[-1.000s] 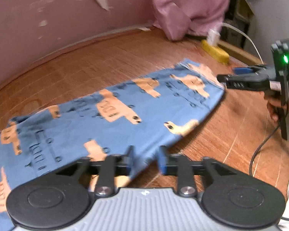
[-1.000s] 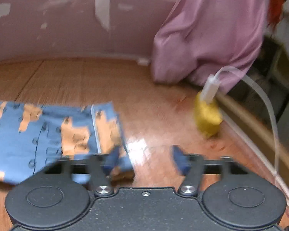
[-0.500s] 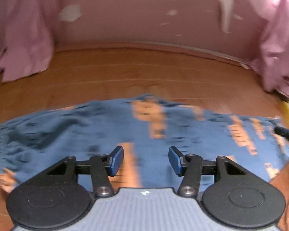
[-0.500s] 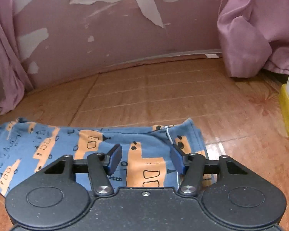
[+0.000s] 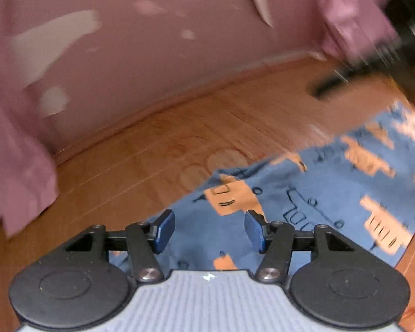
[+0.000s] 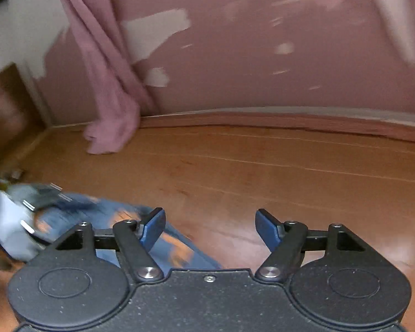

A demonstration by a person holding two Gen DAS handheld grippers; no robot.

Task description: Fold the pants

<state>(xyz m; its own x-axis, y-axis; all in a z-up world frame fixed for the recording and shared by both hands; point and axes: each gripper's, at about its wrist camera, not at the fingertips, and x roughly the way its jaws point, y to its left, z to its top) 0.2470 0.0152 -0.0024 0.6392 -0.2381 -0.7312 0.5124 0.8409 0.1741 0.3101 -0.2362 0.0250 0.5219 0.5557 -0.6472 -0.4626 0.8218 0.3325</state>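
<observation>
In the left wrist view, the left tool (image 5: 209, 231) hangs low over the pants (image 5: 312, 193). Its two blue fingers (image 5: 164, 229) are apart and hold nothing. The pants are blue with orange trucks on them. They lie flat on the wooden floor (image 5: 157, 149), and one end of them sits right under the fingers. I think the tool is there so it can pinch that end and lift it for a fold. A dark blurry shape up on the right may be the other tool, but it is too smeared to tell. A pink wall (image 5: 152, 49) with peeling paint stands behind, and a pink curtain (image 5: 11, 182) hangs at the left.

In the right wrist view, the right tool (image 6: 210, 229) also has its fingers (image 6: 153, 228) apart, with nothing between them but bare floor (image 6: 262, 171). The pants (image 6: 163, 243) show only at the lower left, blurry, partly behind the left finger. So this tool is off to the side of the cloth, not over it. It would need to come back over the pants to help. Another pink curtain (image 6: 108, 88) hangs by the wall (image 6: 262, 55).
</observation>
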